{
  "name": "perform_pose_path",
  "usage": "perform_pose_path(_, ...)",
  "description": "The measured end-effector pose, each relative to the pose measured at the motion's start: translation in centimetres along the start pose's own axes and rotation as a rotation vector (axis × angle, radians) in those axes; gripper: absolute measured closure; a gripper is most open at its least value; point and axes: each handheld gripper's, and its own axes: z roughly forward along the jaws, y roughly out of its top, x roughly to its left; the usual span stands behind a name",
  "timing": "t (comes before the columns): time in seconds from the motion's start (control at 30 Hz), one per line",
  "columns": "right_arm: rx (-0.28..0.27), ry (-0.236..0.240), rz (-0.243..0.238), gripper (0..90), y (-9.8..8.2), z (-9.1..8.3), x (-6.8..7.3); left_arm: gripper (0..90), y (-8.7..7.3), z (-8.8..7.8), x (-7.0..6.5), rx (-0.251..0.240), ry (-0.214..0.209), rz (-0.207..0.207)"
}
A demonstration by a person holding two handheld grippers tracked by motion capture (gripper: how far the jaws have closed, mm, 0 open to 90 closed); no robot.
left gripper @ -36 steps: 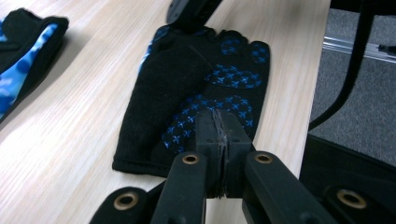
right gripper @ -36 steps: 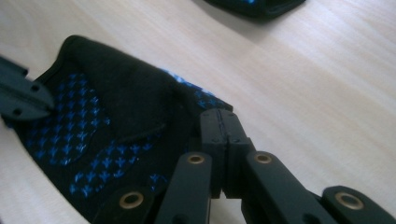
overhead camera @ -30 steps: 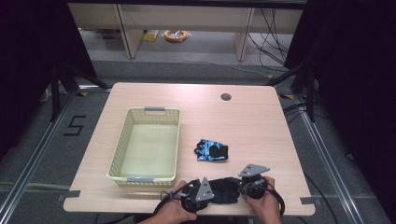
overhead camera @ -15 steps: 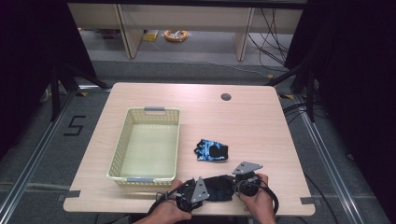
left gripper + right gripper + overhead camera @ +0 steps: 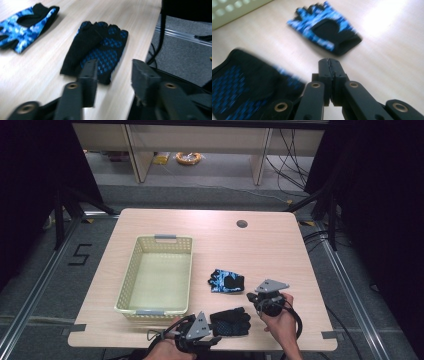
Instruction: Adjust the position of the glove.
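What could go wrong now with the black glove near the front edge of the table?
1. The black glove lies flat close to the table's front edge; a nudge from the left tool, whose jaws have just been opening with nothing between them, might push it off.
2. The right tool is shut and empty, so it cannot catch the glove.
3. The blue patterned glove lies nearby and could be taken by mistake.

basket (image 5: 156, 275): on the table (image 5: 280, 245), at 9 o'clock
first glove (image 5: 226, 281): table centre, 3 o'clock of basket
second glove (image 5: 230, 321): 6 o'clock of first glove, near the table's front edge
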Motion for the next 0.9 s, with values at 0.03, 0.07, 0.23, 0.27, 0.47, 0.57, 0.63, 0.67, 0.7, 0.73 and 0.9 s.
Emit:
perform_pose_path(0.03, -0.003, -0.010, -0.001, 90.0, 0.5, 0.4, -0.3, 45.8, -0.1, -0.4, 0.2, 0.039, 0.000, 0.019)
perform_pose_path(0.07, 0.001, -0.014, -0.010, 90.0, 0.8, 0.7, -0.5, 42.6, -0.5, -0.7, 0.3, 0.044, -0.004, 0.009)
perform_pose_path(0.23, 0.035, -0.025, -0.023, 90.0, 2.3, 2.6, -1.2, 32.9, -2.5, -2.4, 0.8, 0.070, 0.010, -0.046)
perform_pose_path(0.27, 0.030, -0.031, -0.015, 90.0, 2.4, 3.1, -1.3, 31.9, -2.9, -2.9, 1.0, 0.082, 0.017, -0.039)
perform_pose_path(0.47, 0.074, -0.026, -0.001, 90.0, 2.6, 5.3, -1.9, 30.7, -4.4, -4.9, 1.5, 0.043, 0.042, -0.110)
perform_pose_path(0.57, 0.078, -0.019, -0.003, 90.0, 2.5, 5.6, -1.8, 30.6, -4.9, -5.3, 2.0, 0.044, 0.052, -0.090)
perform_pose_path(0.63, 0.093, -0.001, -0.018, 90.0, 2.2, 5.3, -0.9, 30.6, -5.2, -5.5, 2.1, 0.047, 0.061, -0.118)
perform_pose_path(0.67, 0.093, -0.001, -0.018, 90.0, 2.2, 5.3, -0.9, 30.7, -5.2, -5.5, 2.1, 0.047, 0.061, -0.118)
perform_pose_path(0.7, 0.078, -0.002, -0.029, 90.0, 2.1, 5.3, -0.7, 30.7, -5.2, -5.7, 2.3, 0.061, 0.067, -0.098)
perform_pose_path(0.73, 0.069, 0.004, -0.034, 90.0, 2.1, 5.1, -0.4, 30.7, -5.3, -5.7, 2.3, 0.064, 0.068, -0.109)
perform_pose_path(0.9, 0.106, 0.059, -0.078, 90.0, 2.1, 4.7, 2.3, 31.3, -5.4, -5.9, 2.2, 0.042, 0.069, -0.097)
